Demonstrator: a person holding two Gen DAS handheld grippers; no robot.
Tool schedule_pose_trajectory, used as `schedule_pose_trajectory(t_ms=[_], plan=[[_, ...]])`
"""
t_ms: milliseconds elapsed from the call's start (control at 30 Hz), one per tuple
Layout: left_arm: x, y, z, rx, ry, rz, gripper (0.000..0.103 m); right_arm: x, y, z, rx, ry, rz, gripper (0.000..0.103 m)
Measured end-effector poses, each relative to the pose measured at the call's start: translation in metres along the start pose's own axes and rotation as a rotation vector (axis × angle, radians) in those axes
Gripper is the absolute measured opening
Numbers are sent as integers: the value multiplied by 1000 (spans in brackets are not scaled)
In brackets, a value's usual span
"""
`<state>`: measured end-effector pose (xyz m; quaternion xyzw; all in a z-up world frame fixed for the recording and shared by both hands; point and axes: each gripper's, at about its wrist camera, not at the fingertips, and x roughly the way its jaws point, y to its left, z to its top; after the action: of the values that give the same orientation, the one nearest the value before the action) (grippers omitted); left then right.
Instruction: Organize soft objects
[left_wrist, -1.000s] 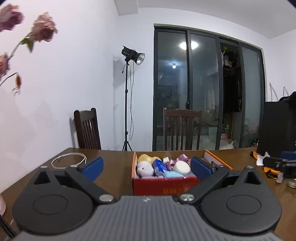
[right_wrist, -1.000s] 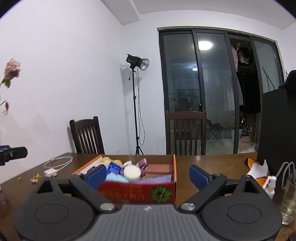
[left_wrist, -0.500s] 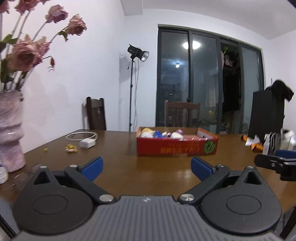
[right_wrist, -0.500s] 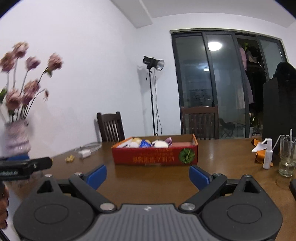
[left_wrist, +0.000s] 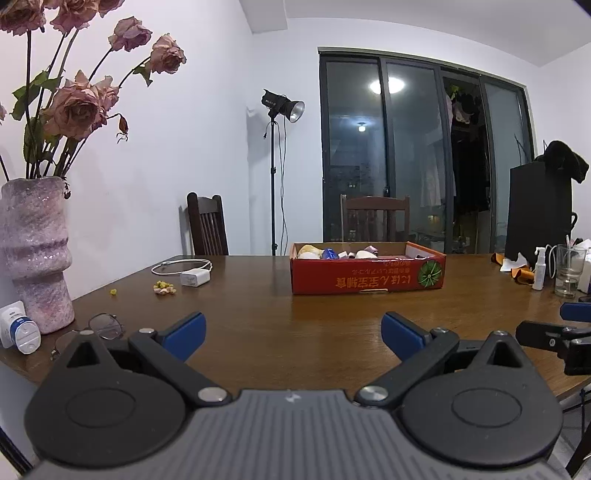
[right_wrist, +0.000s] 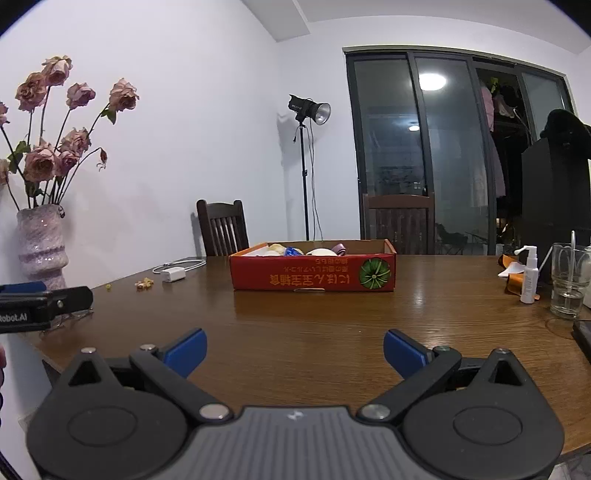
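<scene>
Jaws of my left gripper and right gripper stand wide apart, empty, the right's just widened, above the desk, well short of the red box.

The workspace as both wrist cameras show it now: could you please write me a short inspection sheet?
Surface: brown wooden table, glossy, bare in the middle.
Job's things: red cardboard box holding soft items; which ones cannot be told.
Clutter: pink vase of dried roses, glasses, small bottle, crumbs, spray bottle, glass.
Grippers: left gripper and right gripper both open, nothing between the pads.
Cables: white charger and cable.
Surroundings: two chairs, studio light, dark glass doors.
</scene>
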<state>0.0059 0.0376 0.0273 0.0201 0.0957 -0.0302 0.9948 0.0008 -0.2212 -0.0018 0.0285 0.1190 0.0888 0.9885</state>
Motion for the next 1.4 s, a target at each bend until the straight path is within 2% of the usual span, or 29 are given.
schedule_pose_trajectory(t_ms=[500,1400], plan=[[-3,-6,-1,19,0,-25,103,0,-1,2,-5,-11,-15,103],[-3,-5,0,22,-4,-26,103,-1,-6,1,3,-6,-13,103]])
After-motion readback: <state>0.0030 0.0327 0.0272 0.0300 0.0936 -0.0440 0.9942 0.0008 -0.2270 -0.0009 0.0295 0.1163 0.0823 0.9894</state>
